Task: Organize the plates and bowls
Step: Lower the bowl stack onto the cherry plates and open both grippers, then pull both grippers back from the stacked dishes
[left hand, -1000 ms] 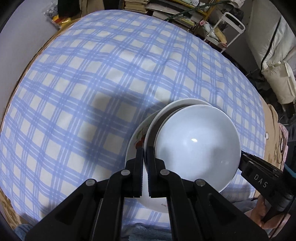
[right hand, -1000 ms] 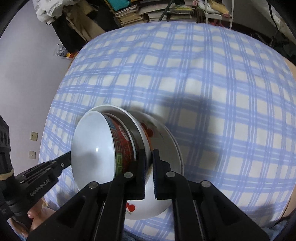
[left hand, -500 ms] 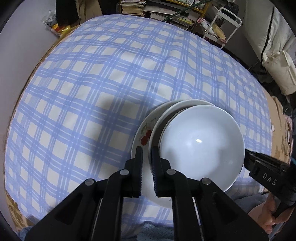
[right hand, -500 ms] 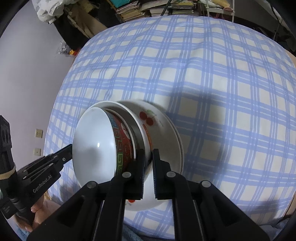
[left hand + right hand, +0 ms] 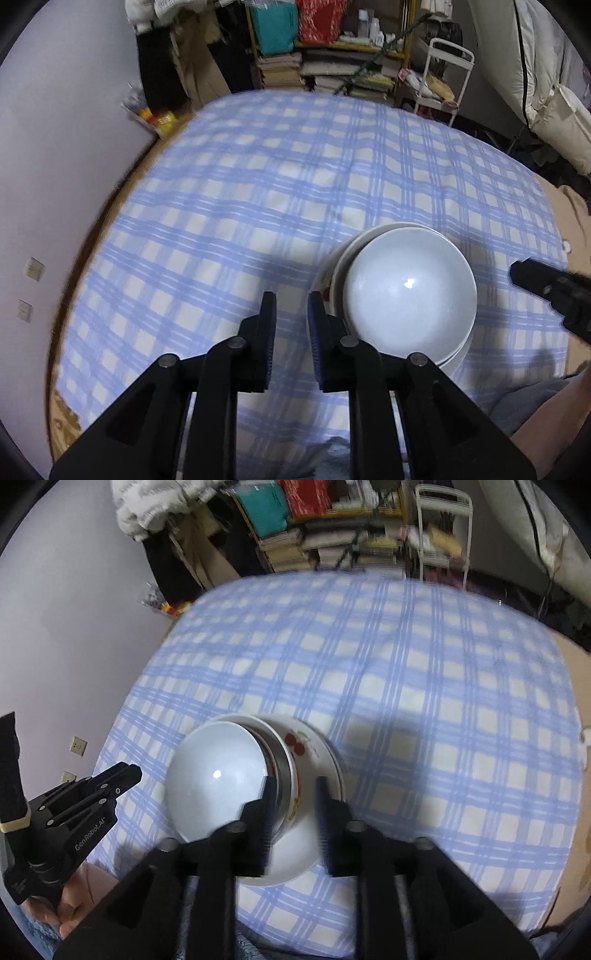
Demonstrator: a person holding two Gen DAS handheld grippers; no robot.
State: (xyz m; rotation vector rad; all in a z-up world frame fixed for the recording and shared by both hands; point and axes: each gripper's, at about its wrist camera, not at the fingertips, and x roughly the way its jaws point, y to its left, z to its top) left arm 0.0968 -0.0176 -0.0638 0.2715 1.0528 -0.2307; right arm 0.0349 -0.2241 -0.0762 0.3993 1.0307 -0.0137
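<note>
A stack of dishes rests on the blue checked cloth: a white bowl (image 5: 408,290) nested in a second bowl, on a cherry-print plate (image 5: 314,747). The white bowl also shows in the right wrist view (image 5: 218,775). My left gripper (image 5: 290,314) is open and empty, just left of the stack. My right gripper (image 5: 293,794) is open, its fingers astride the near right rims of the stack without gripping. The left gripper shows at the left of the right wrist view (image 5: 127,771); the right gripper's tip shows at the right of the left wrist view (image 5: 517,275).
The checked cloth (image 5: 258,206) covers a wide soft surface. Beyond its far edge stand stacked books and a shelf (image 5: 332,74) and a white metal rack (image 5: 448,74). A lilac wall (image 5: 55,147) runs along the left. Bedding hangs at the far right (image 5: 554,92).
Both grippers have opened, let go of the stack's rims and pulled back and up. The stack now rests on the cloth.
</note>
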